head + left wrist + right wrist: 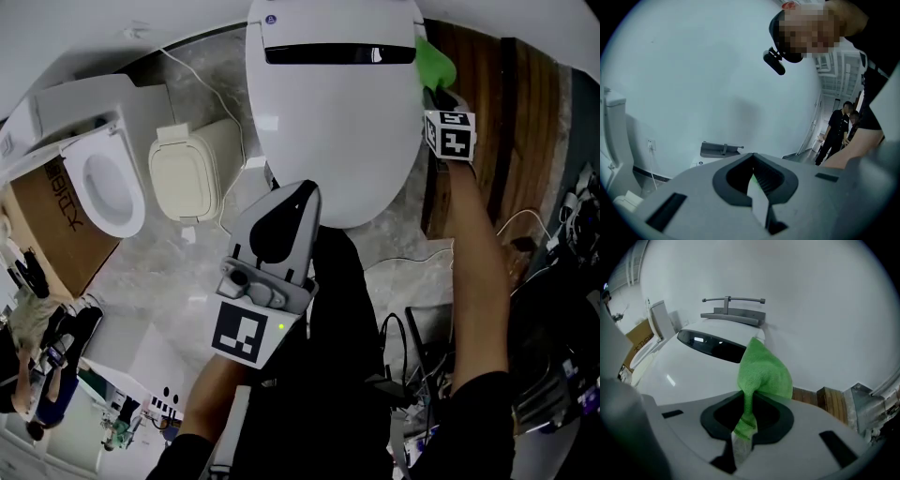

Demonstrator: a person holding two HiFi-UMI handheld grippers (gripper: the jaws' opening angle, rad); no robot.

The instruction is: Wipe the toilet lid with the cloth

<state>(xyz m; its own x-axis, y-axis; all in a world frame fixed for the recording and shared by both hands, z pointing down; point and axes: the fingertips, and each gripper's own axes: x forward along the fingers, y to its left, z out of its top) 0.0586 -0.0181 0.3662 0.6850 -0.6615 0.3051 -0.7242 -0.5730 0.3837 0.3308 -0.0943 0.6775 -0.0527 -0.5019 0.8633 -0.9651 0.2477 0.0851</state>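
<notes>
We see the right tool [746, 404] clenched on the green cloth [765, 371], a bunched end pinched between its jaws while the rest puffs out ahead of them. From the head view, the cloth [433, 60] sits at the right rim of the white toilet lid [337, 131], near its back end and beside the wooden panel [487, 112]. Our left tool [302, 192] hovers over the lid's front edge, jaws pressed together on nothing

The cloth [434, 59], in the right tool [439, 91], lies right of the toilet lid [333, 122].
</notes>
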